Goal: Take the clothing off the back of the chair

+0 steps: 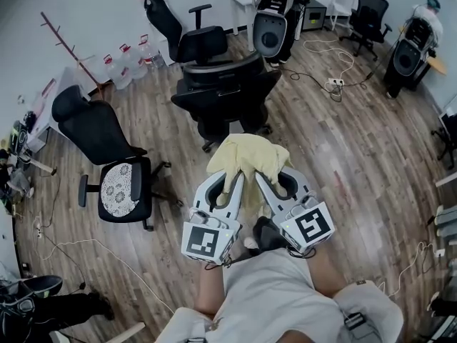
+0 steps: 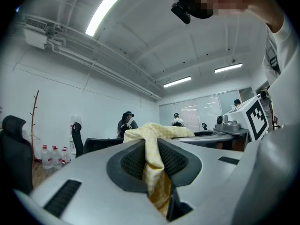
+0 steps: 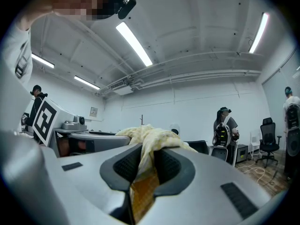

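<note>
Yellow, soft and crumpled, the garment (image 1: 247, 156) hangs in the air between the two grippers, clear of every chair. In the head view it sits just past the gripper tips, at 12 o'clock from the person's torso. The black office chair (image 1: 227, 90) stands beyond it, again at 12 o'clock, apart from the cloth, its back bare.

The garment is bunched into a wide lump whose long axis runs from 9 o'clock to 3 o'clock, spanning both grippers. From that lump two narrow pinched folds trail back toward 6 o'clock, one into each pair of jaws.

At about 7 o'clock from the lump, the left gripper (image 1: 233, 180) is clenched on the garment's left fold. Its own view shows the yellow fabric squeezed between the dark ribbed pads and spilling out over the top. The right gripper (image 1: 266, 181), at about 5 o'clock, grips the right fold the same way, with cloth pressed flat between its pads and heaped above them. Both grippers point roughly level, side by side, angled slightly toward each other.

A second black chair with a white lace seat cover (image 1: 118, 189) stands at 9 o'clock on the wooden floor (image 1: 357, 156). Large water bottles (image 1: 128, 63) line the wall at 11 o'clock.
</note>
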{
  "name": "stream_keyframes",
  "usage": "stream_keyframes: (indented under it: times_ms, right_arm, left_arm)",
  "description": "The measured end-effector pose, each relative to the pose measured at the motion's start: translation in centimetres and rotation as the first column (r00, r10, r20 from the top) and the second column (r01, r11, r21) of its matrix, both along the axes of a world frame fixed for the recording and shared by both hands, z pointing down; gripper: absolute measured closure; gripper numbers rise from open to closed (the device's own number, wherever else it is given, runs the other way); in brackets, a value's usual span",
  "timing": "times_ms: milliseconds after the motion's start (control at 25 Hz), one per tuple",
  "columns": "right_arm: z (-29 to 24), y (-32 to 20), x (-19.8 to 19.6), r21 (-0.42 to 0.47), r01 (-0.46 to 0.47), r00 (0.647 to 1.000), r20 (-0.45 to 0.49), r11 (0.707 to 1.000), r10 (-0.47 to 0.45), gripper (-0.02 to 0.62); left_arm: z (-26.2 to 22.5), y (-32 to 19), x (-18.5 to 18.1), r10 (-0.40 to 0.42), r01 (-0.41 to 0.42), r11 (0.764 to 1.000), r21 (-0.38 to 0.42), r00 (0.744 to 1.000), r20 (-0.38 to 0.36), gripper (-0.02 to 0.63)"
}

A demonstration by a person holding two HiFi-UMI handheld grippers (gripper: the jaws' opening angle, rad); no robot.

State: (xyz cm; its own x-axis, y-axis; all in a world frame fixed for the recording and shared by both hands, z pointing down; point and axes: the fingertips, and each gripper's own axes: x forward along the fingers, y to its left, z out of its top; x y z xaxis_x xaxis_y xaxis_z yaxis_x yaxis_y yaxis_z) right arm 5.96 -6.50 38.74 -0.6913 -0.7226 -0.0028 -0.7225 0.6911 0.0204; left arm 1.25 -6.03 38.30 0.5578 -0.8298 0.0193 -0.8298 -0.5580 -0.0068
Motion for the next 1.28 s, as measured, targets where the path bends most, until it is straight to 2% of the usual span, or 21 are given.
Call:
stream_keyframes:
  times_ms: [1280]
  right_arm:
    - [0.9, -1.6, -0.3, -0.015, 0.011, 1.0, -0.022, 1.0, -0.011, 0.52]
  left_arm:
    - [1.0, -1.5, -0.3, -0.019, 0.019, 1.0, -0.023, 1.0, -0.006, 0.527]
